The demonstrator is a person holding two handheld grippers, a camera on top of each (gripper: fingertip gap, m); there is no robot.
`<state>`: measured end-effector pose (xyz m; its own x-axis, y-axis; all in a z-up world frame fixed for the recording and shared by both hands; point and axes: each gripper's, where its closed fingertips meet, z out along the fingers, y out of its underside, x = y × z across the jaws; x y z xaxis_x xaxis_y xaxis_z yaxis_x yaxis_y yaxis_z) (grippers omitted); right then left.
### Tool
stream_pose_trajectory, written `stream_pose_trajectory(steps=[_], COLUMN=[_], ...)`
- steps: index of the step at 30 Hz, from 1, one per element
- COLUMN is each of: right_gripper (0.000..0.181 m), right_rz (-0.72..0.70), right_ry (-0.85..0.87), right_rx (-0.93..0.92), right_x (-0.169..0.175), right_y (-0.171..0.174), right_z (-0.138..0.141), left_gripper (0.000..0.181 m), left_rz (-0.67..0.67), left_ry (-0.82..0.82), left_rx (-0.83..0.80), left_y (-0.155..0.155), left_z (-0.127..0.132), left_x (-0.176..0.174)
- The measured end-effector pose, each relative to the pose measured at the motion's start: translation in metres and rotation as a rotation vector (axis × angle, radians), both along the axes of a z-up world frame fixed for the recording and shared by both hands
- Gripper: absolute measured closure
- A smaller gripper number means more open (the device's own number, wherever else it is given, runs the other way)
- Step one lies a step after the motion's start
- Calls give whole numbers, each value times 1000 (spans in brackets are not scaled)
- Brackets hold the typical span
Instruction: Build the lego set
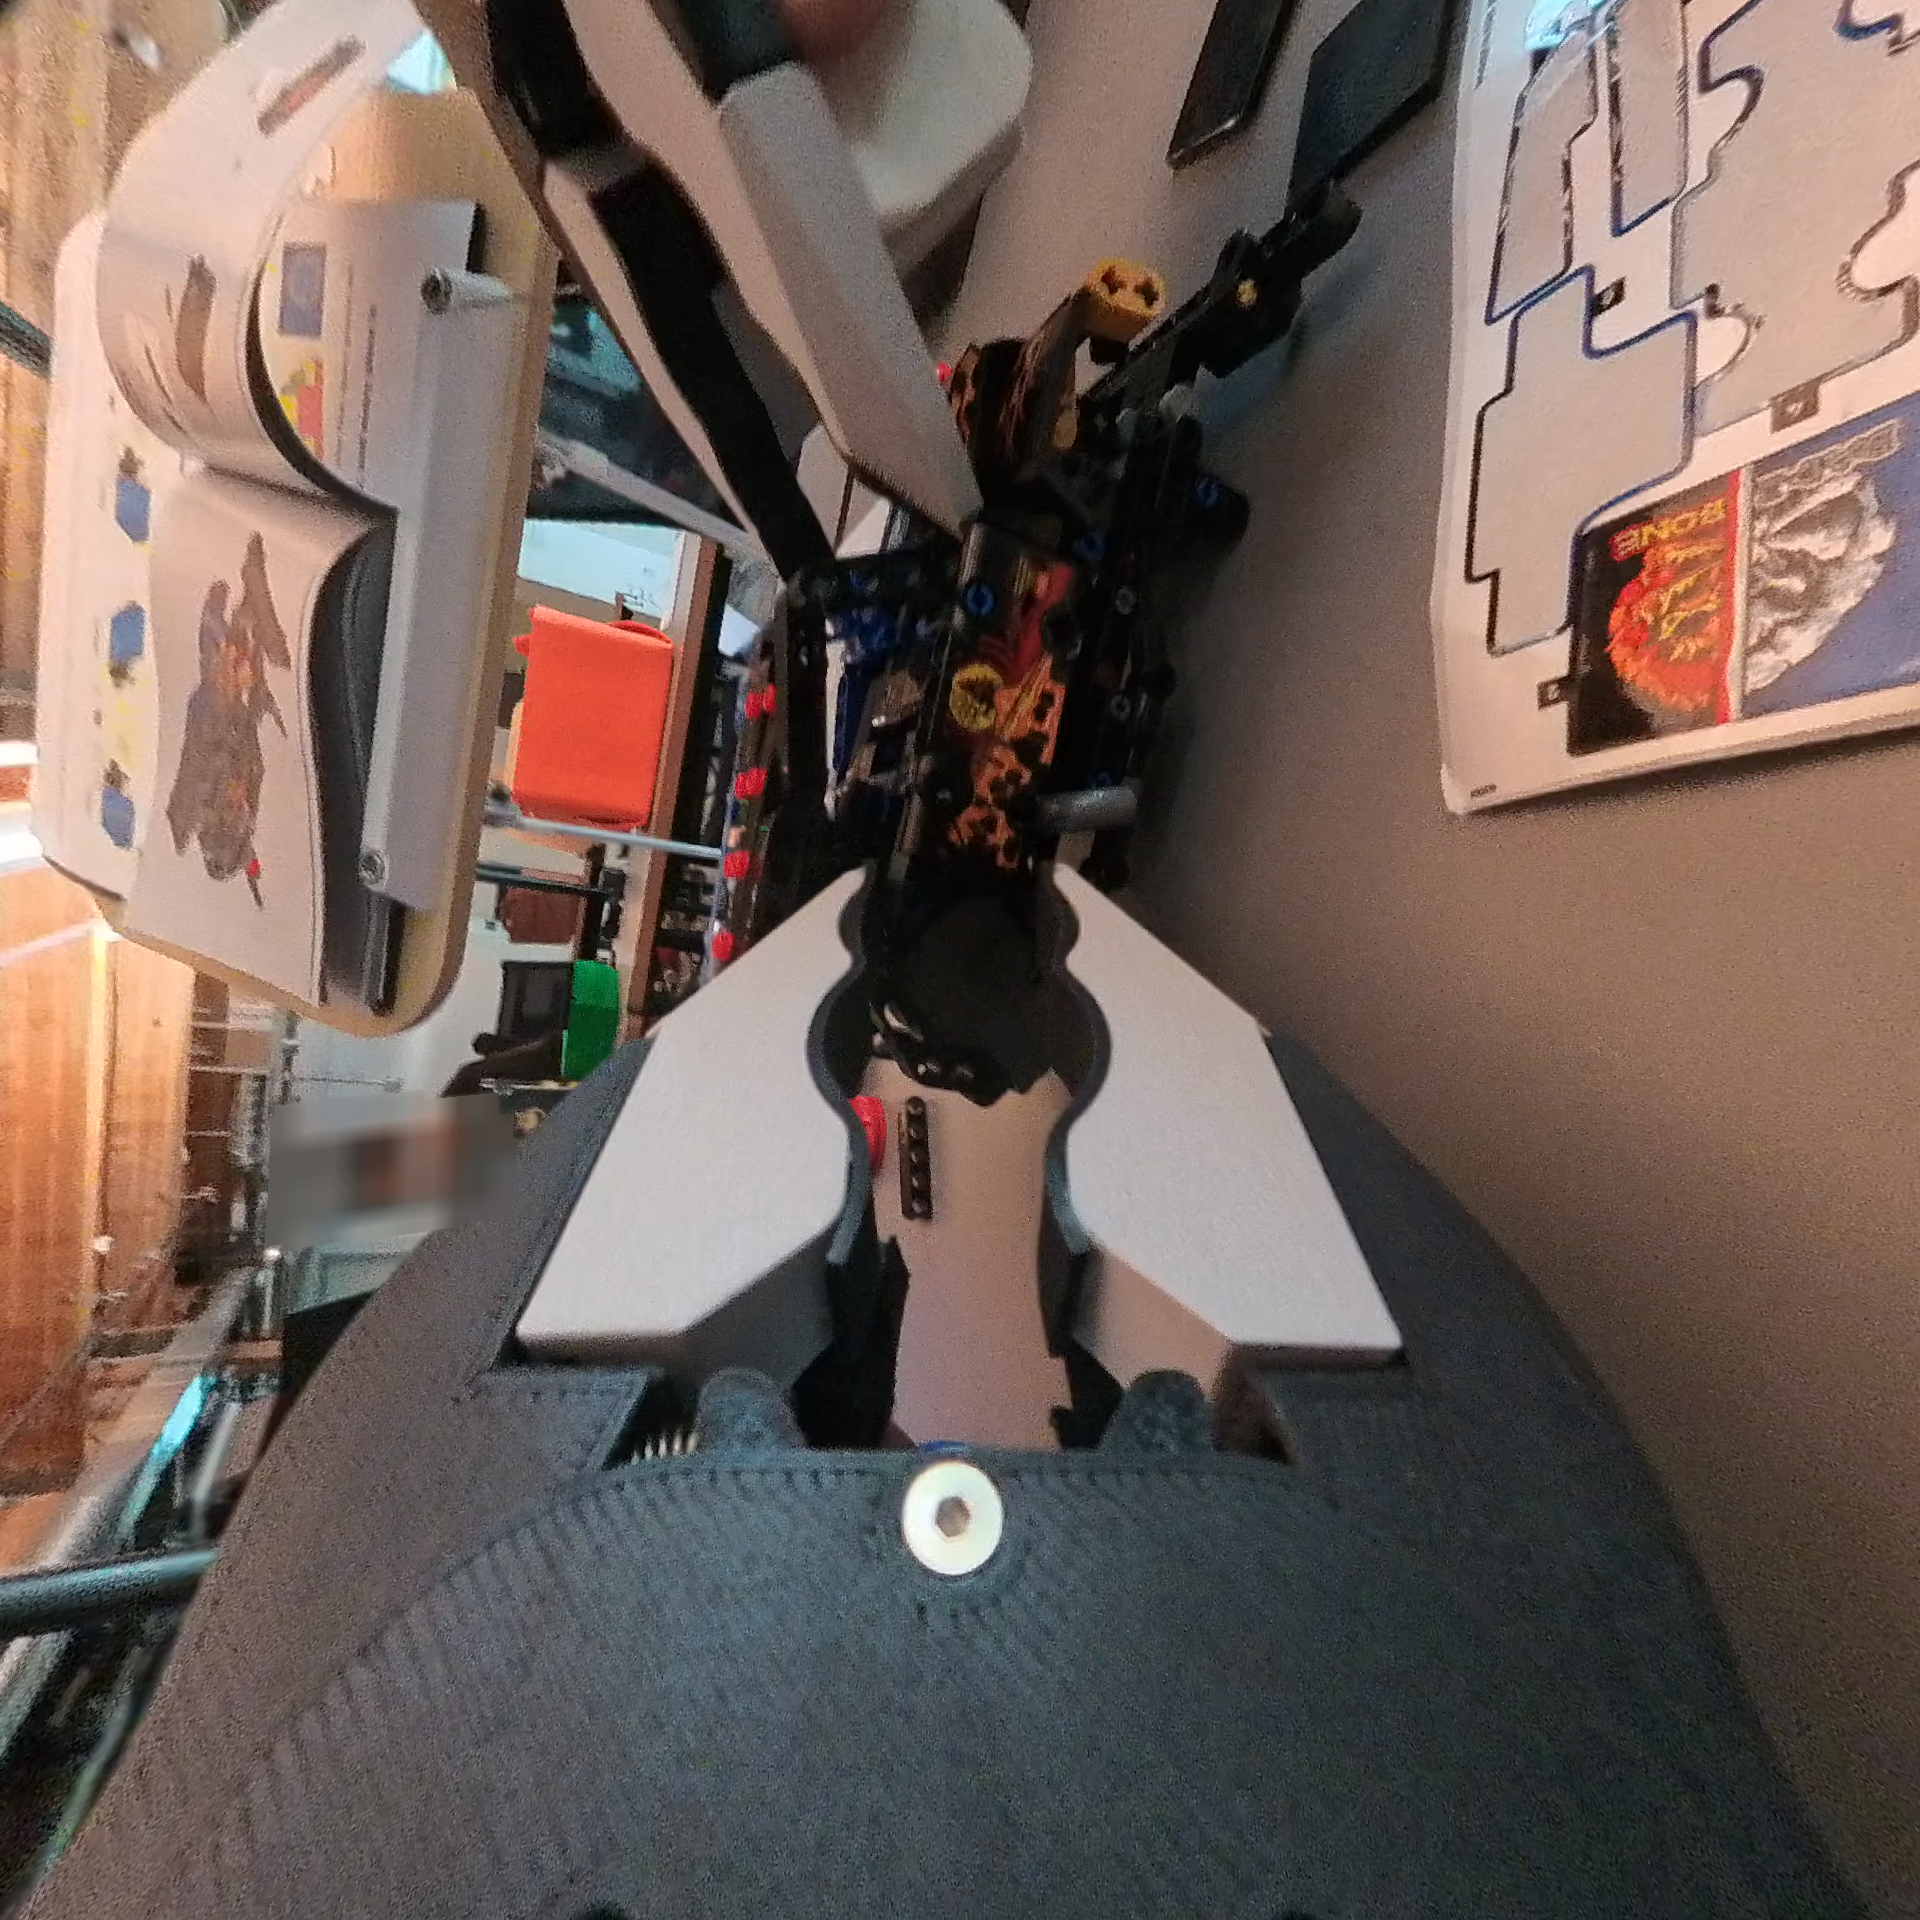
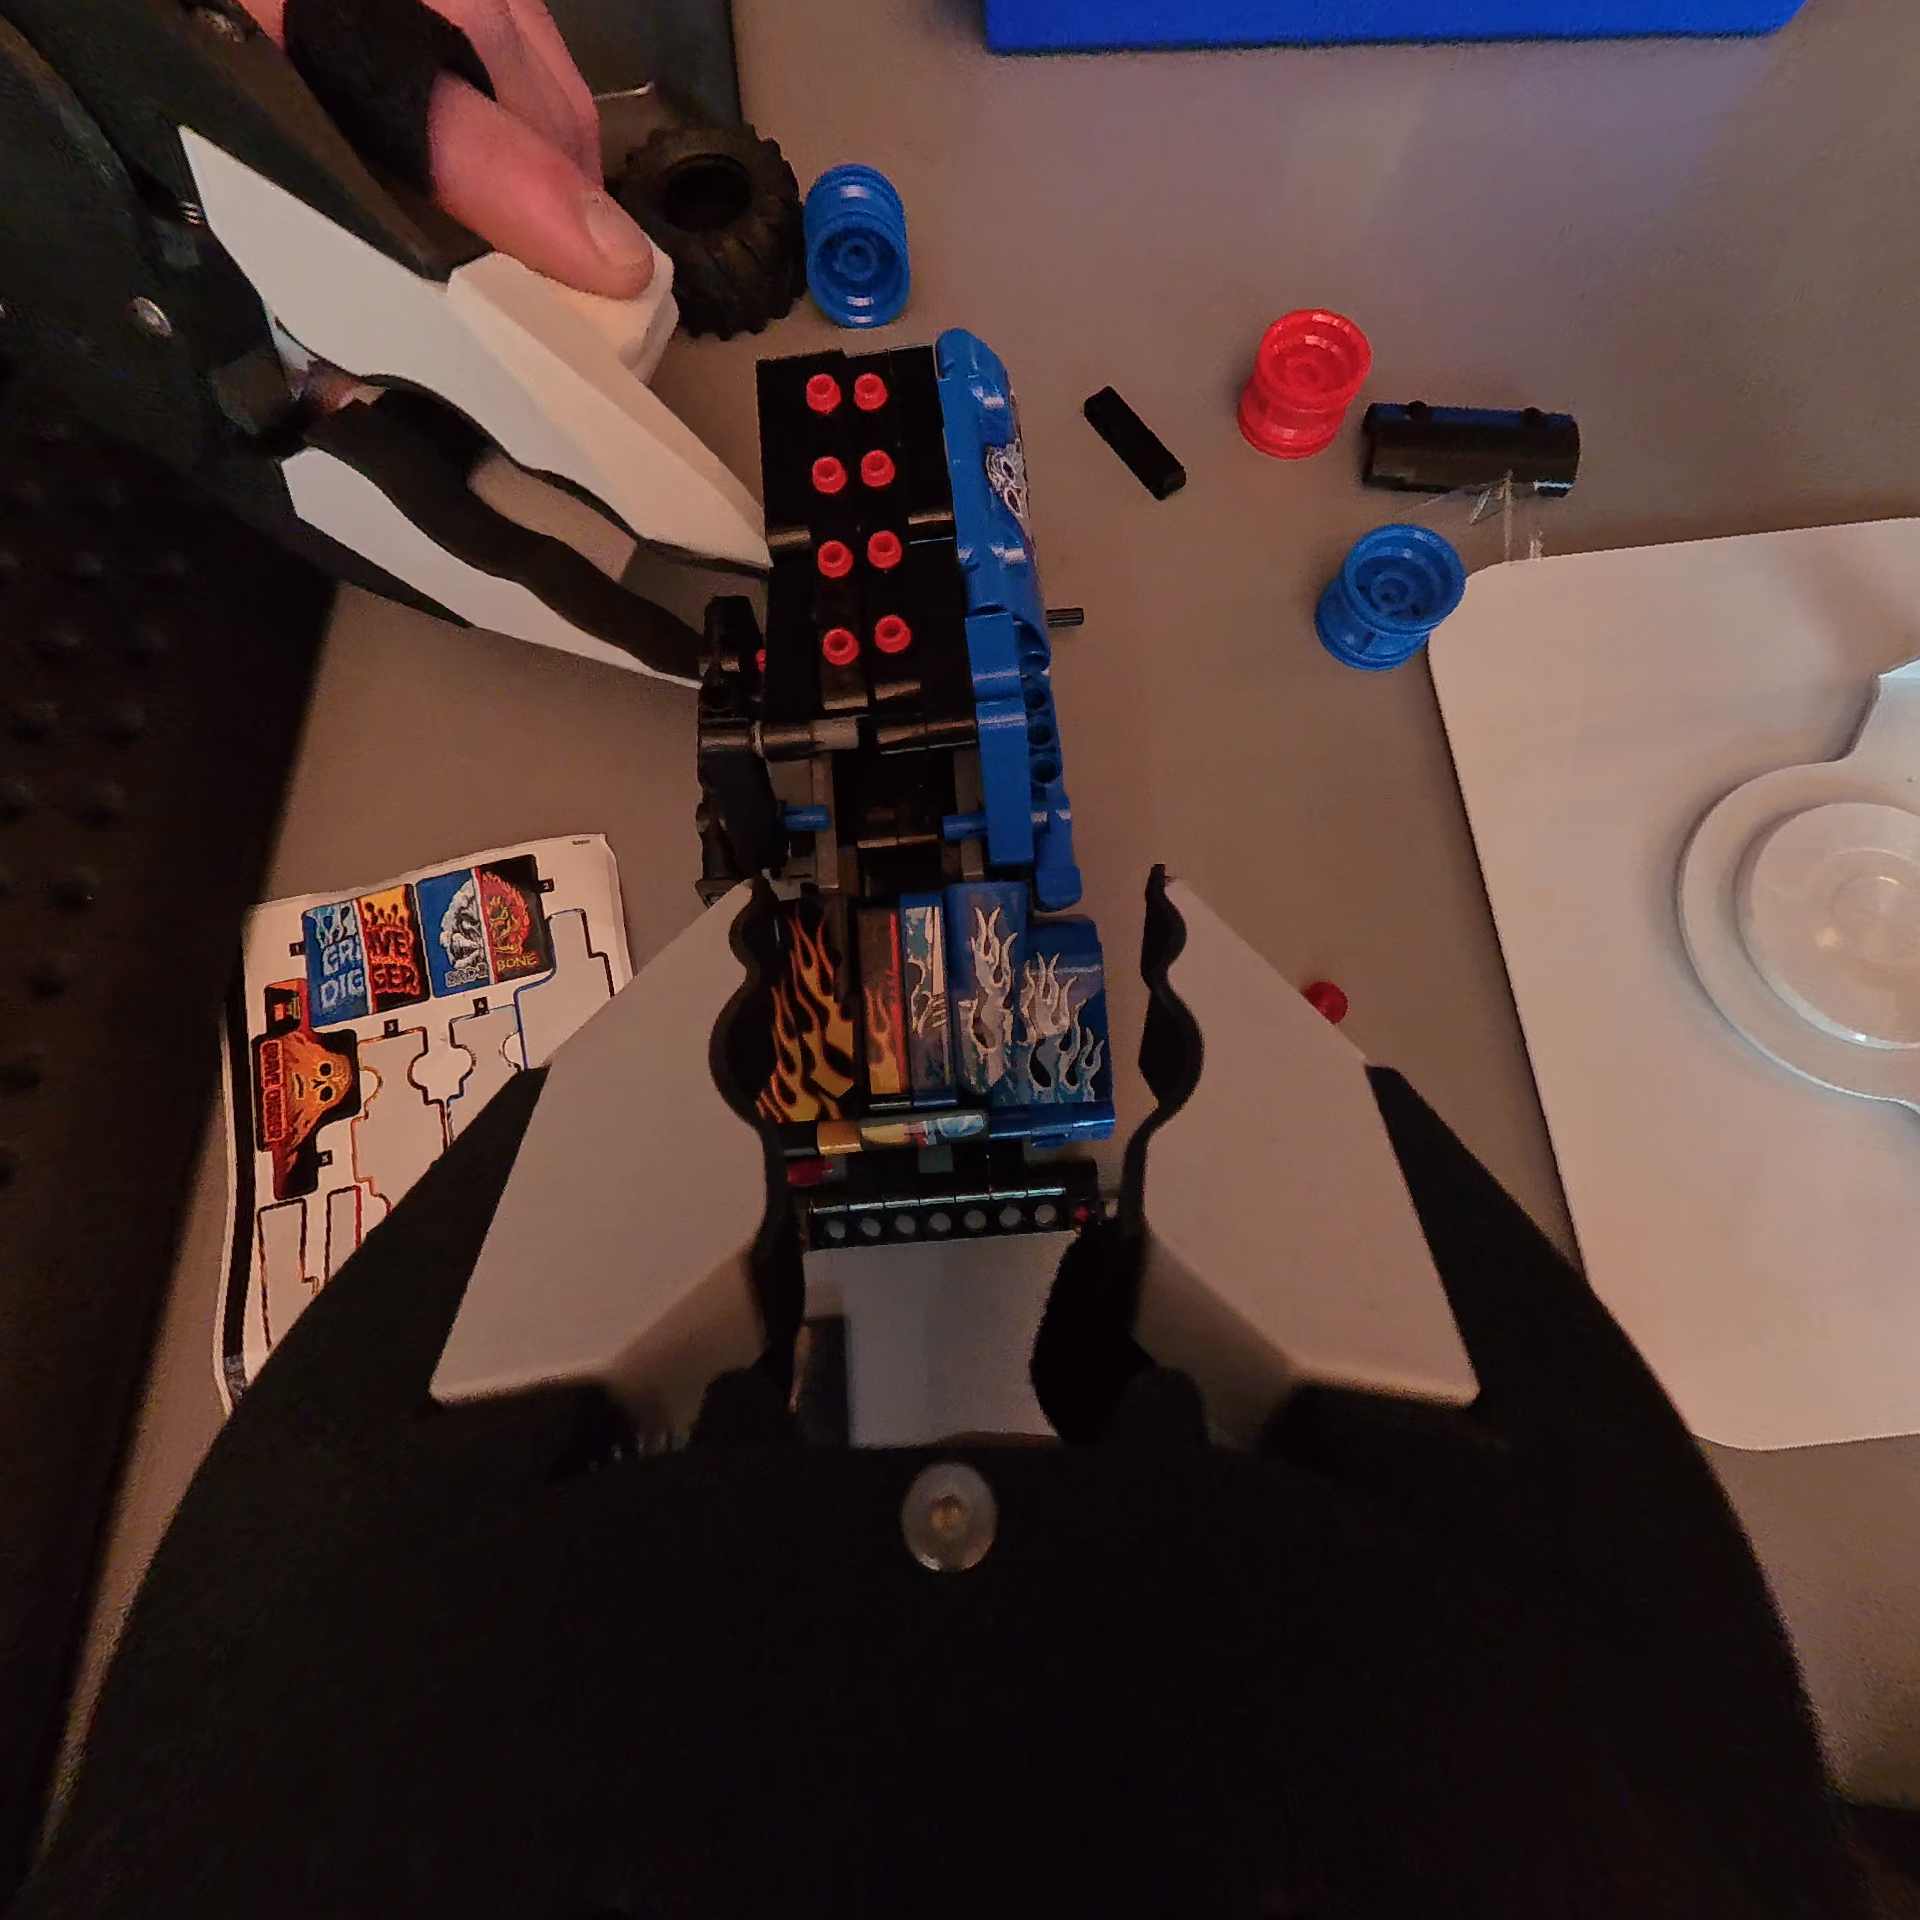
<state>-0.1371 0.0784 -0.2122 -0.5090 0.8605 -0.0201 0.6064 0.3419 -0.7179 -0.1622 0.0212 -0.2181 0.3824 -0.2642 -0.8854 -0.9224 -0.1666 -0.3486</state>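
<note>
The lego truck (image 2: 894, 675) is black with red pins on top, a blue side panel and flame stickers on the hood; it lies on the grey table (image 2: 1195, 727). My right gripper (image 2: 954, 883) is closed around its hood end. My left gripper (image 2: 727, 613) comes in from the upper left and is shut on a black part at the truck's side. In the left wrist view the truck (image 1: 1008, 675) shows black with orange flames, my left gripper (image 1: 961, 904) clamps its near end, and the right gripper (image 1: 899, 525) reaches its far end from above.
Loose parts lie beyond the truck: two blue rims (image 2: 857, 244) (image 2: 1387, 597), a red rim (image 2: 1304, 384), a black tyre (image 2: 717, 218), a short black beam (image 2: 1132, 442) and a black block (image 2: 1470, 447). A sticker sheet (image 2: 416, 1039) lies left, a white tray (image 2: 1662, 935) right. The instruction booklet (image 1: 239, 520) stands nearby. Left tips to right tips: about 7 centimetres. Both grippers' tips are roughly 15 centimetres from the red rim (image 2: 1304, 384).
</note>
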Motion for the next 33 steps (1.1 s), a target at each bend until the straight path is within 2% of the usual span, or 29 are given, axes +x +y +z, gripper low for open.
stream_pose_trajectory(steps=[9,16,33], right_gripper=[106,105,102], right_rz=[-2,3,7], right_ry=[-33,-37,-57], right_rx=[49,49,67], right_x=[2,2,5], right_y=[2,0,-1], right_z=[-7,-9,-9], left_gripper=[165,162,168], left_rz=[-76,-110,-208], left_ry=[21,7,-62], left_rx=[7,3,-10], left_y=[-10,-13,-22], left_z=[-1,-3,1], left_x=[14,19,36])
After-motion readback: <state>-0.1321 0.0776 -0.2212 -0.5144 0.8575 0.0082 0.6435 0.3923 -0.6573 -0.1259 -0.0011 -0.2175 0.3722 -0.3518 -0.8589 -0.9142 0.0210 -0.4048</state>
